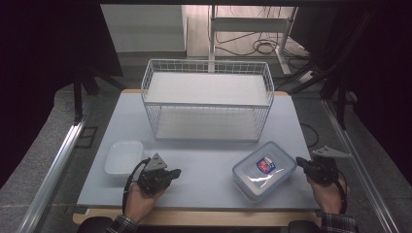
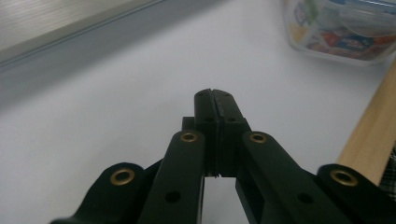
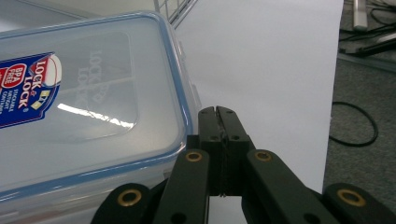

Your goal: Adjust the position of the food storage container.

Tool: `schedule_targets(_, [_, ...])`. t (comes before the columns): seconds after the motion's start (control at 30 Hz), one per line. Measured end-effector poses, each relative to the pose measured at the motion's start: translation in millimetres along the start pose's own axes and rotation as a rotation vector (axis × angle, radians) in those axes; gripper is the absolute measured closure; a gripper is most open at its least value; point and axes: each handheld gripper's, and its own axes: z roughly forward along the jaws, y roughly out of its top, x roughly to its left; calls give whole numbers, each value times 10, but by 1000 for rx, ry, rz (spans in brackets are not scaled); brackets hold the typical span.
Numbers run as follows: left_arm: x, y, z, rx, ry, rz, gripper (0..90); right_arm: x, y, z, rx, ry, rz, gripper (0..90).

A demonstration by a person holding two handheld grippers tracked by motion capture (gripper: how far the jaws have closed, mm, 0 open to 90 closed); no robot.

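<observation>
A clear plastic container with a blue-rimmed lid and a red and blue label [image 1: 264, 169] [image 3: 79, 107] [image 2: 341, 28] lies on the table at the front right. A white rectangular tray [image 1: 123, 157] sits at the front left. My left gripper [image 1: 176, 172] [image 2: 215, 95] rests on the table beside the tray, jaws pressed together with nothing between them, pointing right toward the container. My right gripper [image 1: 299, 161] [image 3: 217, 112] sits just right of the container's edge, jaws together and empty.
A white wire basket with two levels [image 1: 206, 99] stands at the back middle of the grey table top [image 1: 209, 155]. The wooden table edge [image 2: 373, 135] runs along the front. Cables [image 3: 352, 123] lie on the floor to the right.
</observation>
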Motion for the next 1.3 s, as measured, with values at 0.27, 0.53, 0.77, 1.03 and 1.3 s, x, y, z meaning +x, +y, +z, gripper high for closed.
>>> schedule_targets(0.27, [-141,-7,89,15,-51,10,900,152,14,17,18,59,-13,893])
schedule_targets(0.53, [-313,-32,171,25,-125,-4,900,409,51,89,50,150,-52,893])
schedule_targets(0.77, [-520,-17,333,50,-180,7,900,556,76,106,59,185,-64,893])
schedule_targets(1.03, [-550,19,392,54,-151,-26,900,767,114,127,78,187,-83,893])
schedule_targets(1.3, [-330,90,436,83,-59,-61,900,886,131,136,88,185,-86,893])
